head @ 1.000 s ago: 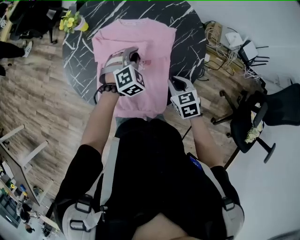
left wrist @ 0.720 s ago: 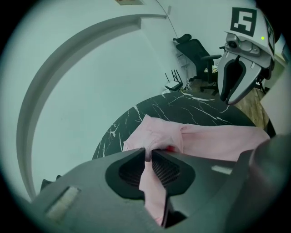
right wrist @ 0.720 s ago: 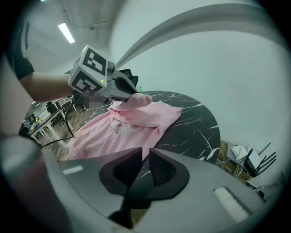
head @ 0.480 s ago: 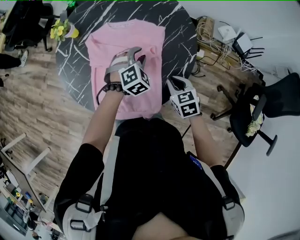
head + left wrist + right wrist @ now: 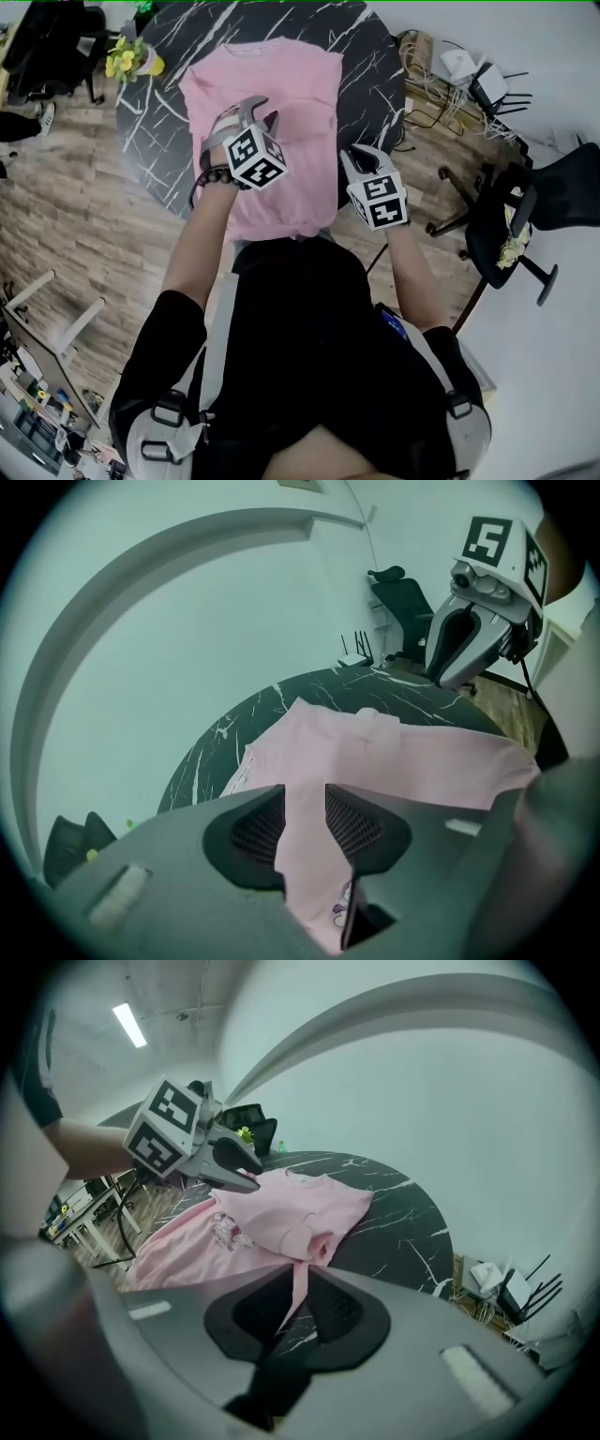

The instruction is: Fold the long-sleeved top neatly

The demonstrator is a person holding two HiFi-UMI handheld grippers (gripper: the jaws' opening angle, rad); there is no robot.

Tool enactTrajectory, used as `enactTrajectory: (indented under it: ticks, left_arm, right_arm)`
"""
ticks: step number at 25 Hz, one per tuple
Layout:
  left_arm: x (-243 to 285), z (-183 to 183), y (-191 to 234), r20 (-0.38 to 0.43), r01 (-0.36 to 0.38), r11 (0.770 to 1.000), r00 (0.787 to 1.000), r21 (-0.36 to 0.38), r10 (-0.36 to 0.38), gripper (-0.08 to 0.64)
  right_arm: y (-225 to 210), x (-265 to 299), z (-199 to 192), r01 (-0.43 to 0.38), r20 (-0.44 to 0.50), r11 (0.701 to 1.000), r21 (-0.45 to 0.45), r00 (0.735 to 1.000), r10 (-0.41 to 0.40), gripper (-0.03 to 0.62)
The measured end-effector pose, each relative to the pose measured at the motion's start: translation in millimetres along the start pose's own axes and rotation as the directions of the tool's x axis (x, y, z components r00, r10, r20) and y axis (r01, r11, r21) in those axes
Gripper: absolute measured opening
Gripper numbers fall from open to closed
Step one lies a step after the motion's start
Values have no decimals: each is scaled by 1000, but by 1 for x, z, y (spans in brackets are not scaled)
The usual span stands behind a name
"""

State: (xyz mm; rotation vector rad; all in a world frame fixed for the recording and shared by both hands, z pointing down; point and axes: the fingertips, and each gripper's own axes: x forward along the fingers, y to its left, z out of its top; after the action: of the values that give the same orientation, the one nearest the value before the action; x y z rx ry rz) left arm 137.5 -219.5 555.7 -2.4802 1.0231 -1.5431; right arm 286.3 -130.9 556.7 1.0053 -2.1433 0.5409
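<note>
Currently the pink long-sleeved top (image 5: 300, 84) lies flat on the black marble bench (image 5: 375, 56). Its long axis runs straight away from both claws, with the neckline at the far end and the hem at the near end. The hem appears to drape off the bench edge toward the person.

Right claw (image 5: 298, 1276): nearly closed, pinching a thin ridge of the top's right side edge. The cloth bunches into a raised fold just ahead of it.

Left claw (image 5: 306, 794): jaws have just been opening and stand partly apart. Pink cloth shows in the gap, beneath and ahead, and the pads do not press on it. It hovers over the middle of the body, to the left of the right claw.

Judgement: the coming fold turns on the held right edge crossing leftward, across the long axis, toward the left claw. The right claw is the nearer, being already on the cloth. The left claw looks free to pin or re-grip.

Risk: the overhanging hem may drag the body askew.
</note>
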Motion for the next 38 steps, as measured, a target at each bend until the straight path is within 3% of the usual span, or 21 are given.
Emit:
enactTrajectory:
  ticks: [6,12,15,20,28,33,38]
  left_arm:
    - [-16,-60,23,-5,19,993,1000,-117,-20,140]
    - [-50,-149,17,-18,70,974,997,-214,-76,140]
    - [-69,-185,5,0,125,968,992,-219,-128,140]
    - [-94,-230,-16,20,206,966,978,-156,-206,141]
    - [-139,-251,-82,91,293,945,955,-145,-282,140]
    - [-158,-256,-133,92,260,951,965,-166,-247,130]
    - [-175,-273,-171,23,208,959,978,-193,-207,131]
  right_arm:
    - [6,14,10,41,-5,999,21,999,-40,54]
    - [35,22,-9,105,-49,993,59,994,-102,54]
    - [61,24,-17,155,-57,984,88,987,-150,54]
    - [104,34,-18,201,-37,968,147,979,-198,54]
    - [158,19,-27,146,-23,986,82,989,-145,54]
    - [172,-7,-52,95,-5,994,62,995,-95,54]
    - [187,-31,-87,54,-6,998,25,999,-54,54]
